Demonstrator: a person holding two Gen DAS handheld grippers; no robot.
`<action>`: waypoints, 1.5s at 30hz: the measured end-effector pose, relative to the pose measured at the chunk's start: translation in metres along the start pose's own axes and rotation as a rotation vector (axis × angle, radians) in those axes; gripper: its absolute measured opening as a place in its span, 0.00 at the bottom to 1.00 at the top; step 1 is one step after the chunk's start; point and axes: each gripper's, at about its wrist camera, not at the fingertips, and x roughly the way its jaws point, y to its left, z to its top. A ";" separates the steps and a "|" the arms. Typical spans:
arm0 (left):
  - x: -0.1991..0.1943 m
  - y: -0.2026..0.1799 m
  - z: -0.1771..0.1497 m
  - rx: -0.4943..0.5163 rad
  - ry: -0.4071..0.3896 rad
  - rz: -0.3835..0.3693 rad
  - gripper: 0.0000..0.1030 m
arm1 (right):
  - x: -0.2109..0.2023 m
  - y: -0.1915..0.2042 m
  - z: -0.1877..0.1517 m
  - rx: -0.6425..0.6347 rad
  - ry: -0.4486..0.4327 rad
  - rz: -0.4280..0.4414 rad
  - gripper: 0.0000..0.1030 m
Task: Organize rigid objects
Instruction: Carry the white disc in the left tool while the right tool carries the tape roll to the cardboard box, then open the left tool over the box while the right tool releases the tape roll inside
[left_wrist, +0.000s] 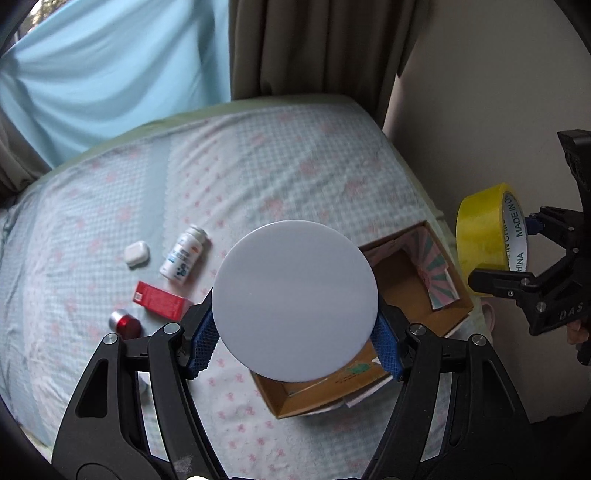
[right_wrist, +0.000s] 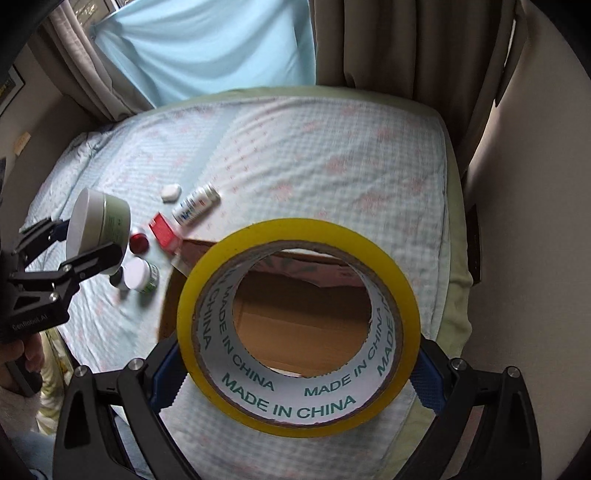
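My left gripper (left_wrist: 295, 341) is shut on a round jar with a white lid (left_wrist: 294, 300) and holds it in the air over the near left part of an open cardboard box (left_wrist: 410, 291) on the bed. From the right wrist view the jar (right_wrist: 99, 221) has a green body. My right gripper (right_wrist: 295, 376) is shut on a yellow tape roll (right_wrist: 295, 410) printed "MADE IN CHINA", held above the box (right_wrist: 295, 332). The tape roll (left_wrist: 480, 236) also shows at the right of the left wrist view, beside the box.
On the checked bedsheet (left_wrist: 258, 166) left of the box lie a white pill bottle (left_wrist: 183, 254), a small white case (left_wrist: 136, 253), a red carton (left_wrist: 160, 304) and a red-capped jar (left_wrist: 125, 325). A second white-lidded green jar (right_wrist: 138, 275) stands nearby. Curtains and a wall are behind.
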 end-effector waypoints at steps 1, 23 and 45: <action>0.011 -0.005 -0.001 0.007 0.016 0.004 0.66 | 0.007 -0.003 -0.002 -0.013 0.011 0.003 0.96; 0.203 -0.028 -0.046 0.077 0.356 0.031 0.66 | 0.159 -0.007 -0.047 -0.220 0.264 -0.090 0.96; 0.173 -0.029 -0.033 0.123 0.322 -0.018 1.00 | 0.142 -0.040 -0.042 -0.136 0.253 -0.053 1.00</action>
